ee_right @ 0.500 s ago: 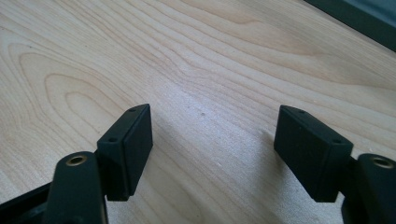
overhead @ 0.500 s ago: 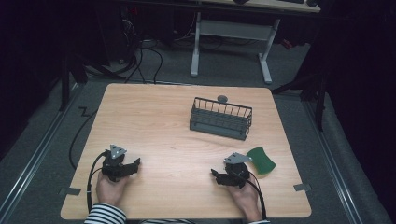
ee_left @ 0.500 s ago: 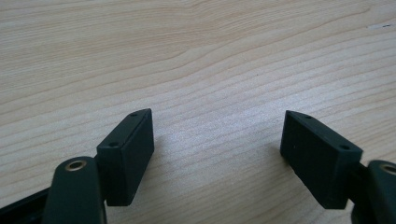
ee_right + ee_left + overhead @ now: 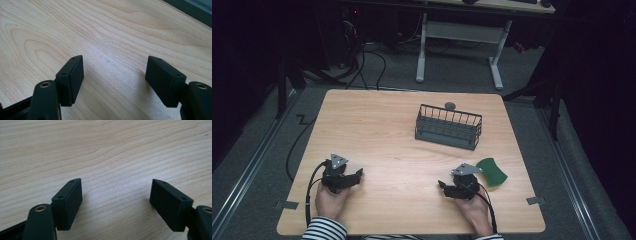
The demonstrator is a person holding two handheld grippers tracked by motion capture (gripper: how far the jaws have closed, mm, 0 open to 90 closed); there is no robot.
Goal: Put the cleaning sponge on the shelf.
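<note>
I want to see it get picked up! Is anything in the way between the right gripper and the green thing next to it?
No, nothing visible is in the way. The green piece lies flat on the table just beside the right gripper, with bare wood between them. The gripper's jaws are open and empty. The wire basket stands farther back, off to the side.

Small round grey thing (image 4: 450, 105) behind wire basket (image 4: 447, 127): too small to tell what it is, lower edge hidden by basket rim. Green piece (image 4: 492, 172): near corner tucked under right gripper (image 4: 447, 186), its make unclear. Both forearms cut off by bottom edge in high view, striped sleeve (image 4: 324, 231) partly out. Room beyond table (image 4: 387, 125) dark, floor clutter unreadable. Left gripper (image 4: 116, 200) view: jaw bases cut off at bottom.
</note>
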